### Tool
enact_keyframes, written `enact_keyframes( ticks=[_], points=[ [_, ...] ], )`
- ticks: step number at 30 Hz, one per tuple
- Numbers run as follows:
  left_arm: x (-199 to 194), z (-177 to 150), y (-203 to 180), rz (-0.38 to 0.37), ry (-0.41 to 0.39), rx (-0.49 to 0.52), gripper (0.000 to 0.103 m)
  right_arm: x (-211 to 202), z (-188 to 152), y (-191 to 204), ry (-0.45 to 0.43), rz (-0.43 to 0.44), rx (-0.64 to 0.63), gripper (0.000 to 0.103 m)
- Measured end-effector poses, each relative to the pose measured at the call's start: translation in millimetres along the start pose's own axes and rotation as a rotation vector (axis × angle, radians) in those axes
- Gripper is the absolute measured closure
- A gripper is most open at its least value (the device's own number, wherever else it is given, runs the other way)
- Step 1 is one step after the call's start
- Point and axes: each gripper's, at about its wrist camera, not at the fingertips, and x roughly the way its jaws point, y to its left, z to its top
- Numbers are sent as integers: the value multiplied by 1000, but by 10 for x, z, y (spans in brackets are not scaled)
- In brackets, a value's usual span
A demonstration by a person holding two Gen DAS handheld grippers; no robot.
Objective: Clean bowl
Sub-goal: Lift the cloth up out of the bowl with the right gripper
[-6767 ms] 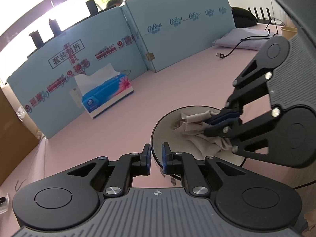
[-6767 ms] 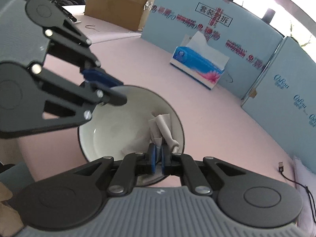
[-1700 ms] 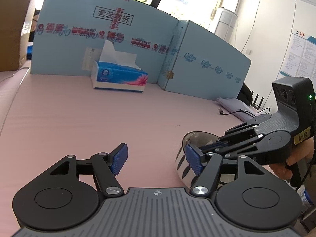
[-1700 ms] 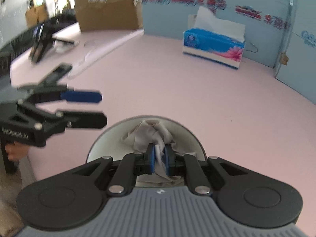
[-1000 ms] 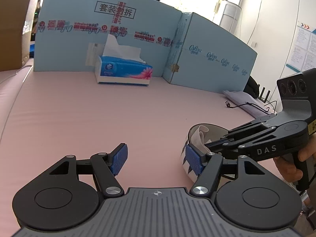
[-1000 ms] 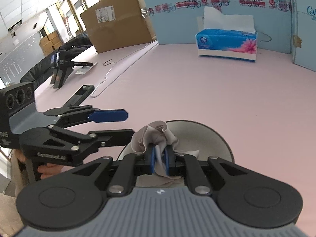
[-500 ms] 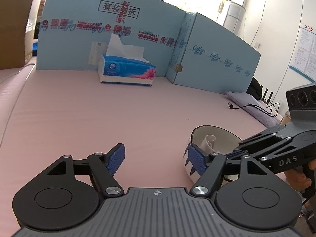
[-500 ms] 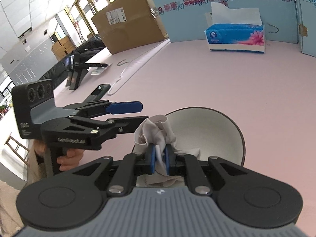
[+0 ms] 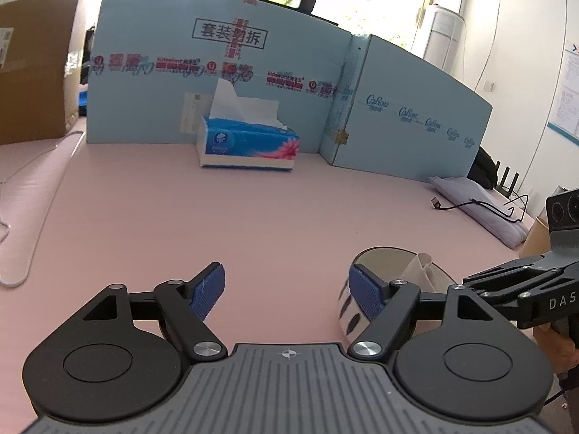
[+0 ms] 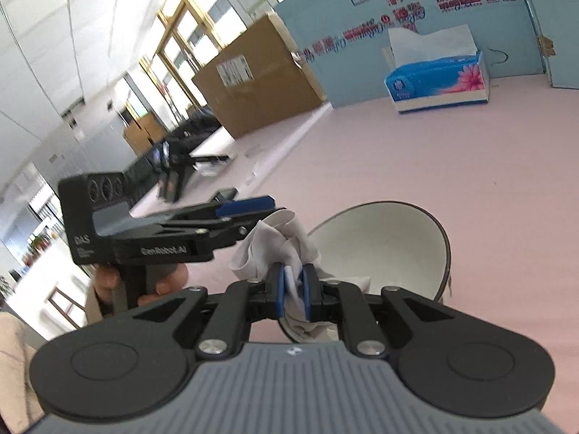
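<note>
An open-plan office set up as a makeshift test station: a long pink-covered table (image 9: pixel 253 217) is screened by blue printed cardboard panels (image 9: pixel 217 83), with a tissue box (image 9: pixel 249 144) in front of them. A large brown shipping carton (image 10: pixel 260 86) stands at the table's far edge, beside tall windows (image 10: pixel 181 47). A ceiling of white panels (image 10: pixel 54 36) runs above rows of desks, and notices hang on a white wall (image 9: pixel 568 90).
</note>
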Motion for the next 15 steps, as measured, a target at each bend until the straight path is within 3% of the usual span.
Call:
enact_keyframes(
  ticks=[4,8,15],
  points=[
    [-40,40,-127,7,-1,27,22,-104,-22,-46,-58,-4,38,90],
    [-103,77,-264,-7,-18,57,22,-344,-43,-130,-157,-72,73,90],
    [-144,49,-722,-83,-35,190,22,-683,-113,-205,-256,-173,68,90]
  ],
)
